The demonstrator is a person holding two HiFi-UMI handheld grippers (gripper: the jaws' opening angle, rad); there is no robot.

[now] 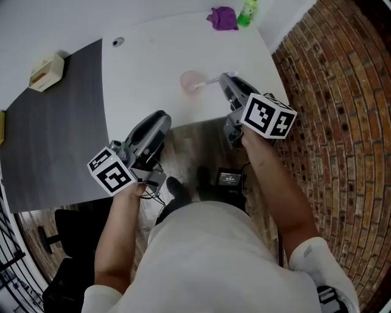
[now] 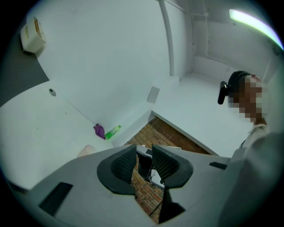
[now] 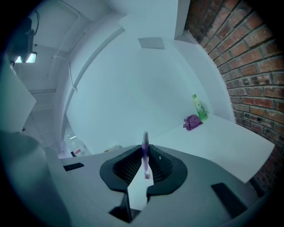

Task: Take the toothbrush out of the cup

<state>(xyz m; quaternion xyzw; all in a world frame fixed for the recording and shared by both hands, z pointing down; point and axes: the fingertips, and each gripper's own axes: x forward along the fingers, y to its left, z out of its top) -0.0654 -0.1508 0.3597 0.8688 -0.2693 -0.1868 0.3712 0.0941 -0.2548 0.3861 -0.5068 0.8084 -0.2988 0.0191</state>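
A translucent pink cup [image 1: 192, 80] stands on the white table [image 1: 153, 67], near its front edge. A thin white and purple toothbrush [image 1: 209, 80] runs from the cup's rim to my right gripper [image 1: 227, 82], which sits just right of the cup. In the right gripper view the toothbrush [image 3: 145, 156] is pinched between the jaws, its end poking out past them. My left gripper [image 1: 157, 124] hangs lower, by the table's front edge, left of the cup. Its jaws stand a little apart with nothing between them [image 2: 143, 164]. The cup [image 2: 87, 151] peeks over its body.
A purple cloth [image 1: 222, 18] and a green bottle [image 1: 247, 12] sit at the table's far right corner. A dark grey mat [image 1: 55, 128] covers the left side, with a beige box [image 1: 46, 71] on it. A brick wall [image 1: 336, 92] runs along the right.
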